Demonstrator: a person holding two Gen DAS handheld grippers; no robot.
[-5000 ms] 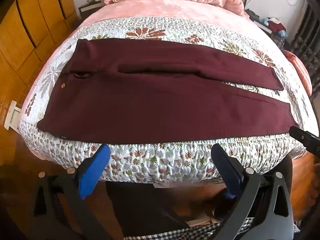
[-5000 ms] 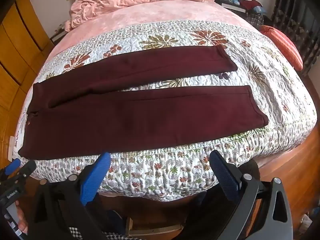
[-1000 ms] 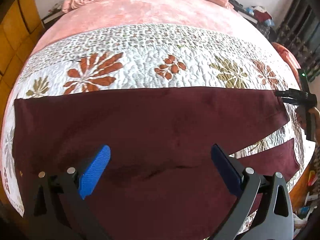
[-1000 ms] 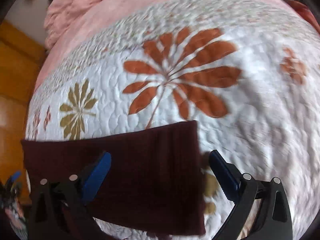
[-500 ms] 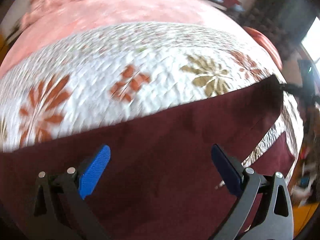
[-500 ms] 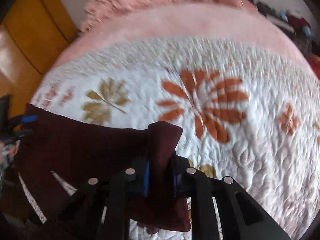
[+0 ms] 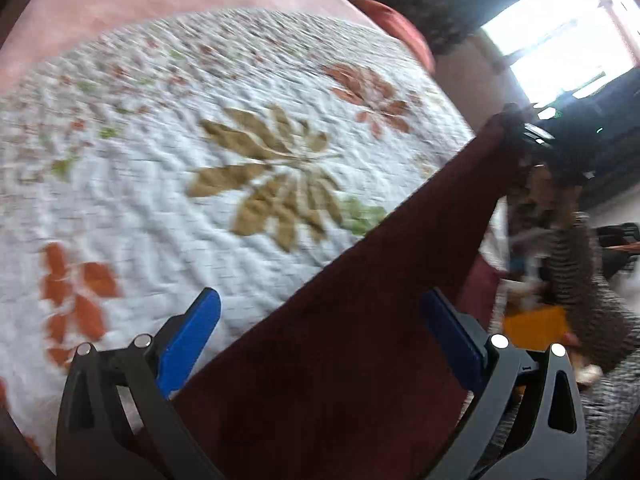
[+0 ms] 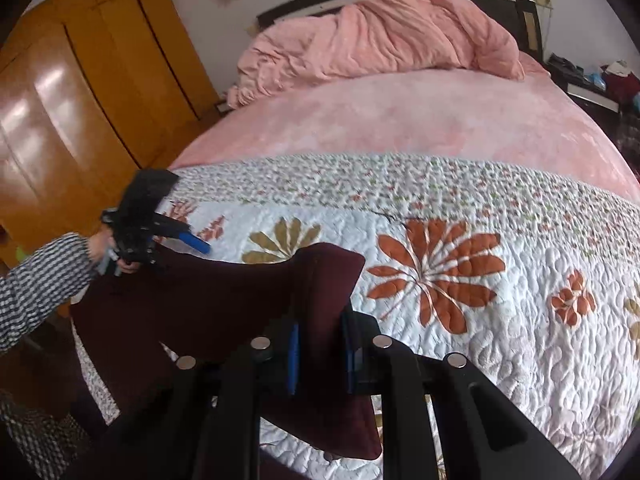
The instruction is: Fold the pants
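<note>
The maroon pants (image 8: pixel 224 312) hang lifted over the floral quilt (image 8: pixel 460 208). My right gripper (image 8: pixel 320 354) is shut on the hem end of a pant leg (image 8: pixel 328 280) and holds it up off the bed. In the left wrist view the maroon pants (image 7: pixel 360 320) stretch as a taut band from under my left gripper (image 7: pixel 320 332) up to the right gripper (image 7: pixel 536 140) at the far right. My left gripper's blue pads (image 7: pixel 188 336) stand wide apart above the cloth. The left gripper also shows in the right wrist view (image 8: pixel 160 232), beside the pants' far end.
A pink blanket (image 8: pixel 380 32) is bunched at the bed's head on a pink sheet (image 8: pixel 400 120). A wooden wardrobe (image 8: pixel 80 100) stands left of the bed. A bright window (image 7: pixel 560 48) and dark furniture lie past the bed's right side.
My right gripper, shut on the pant leg's hem half a second ago, has raised it higher. My left gripper has swung right and tilted; its jaws stay open.
</note>
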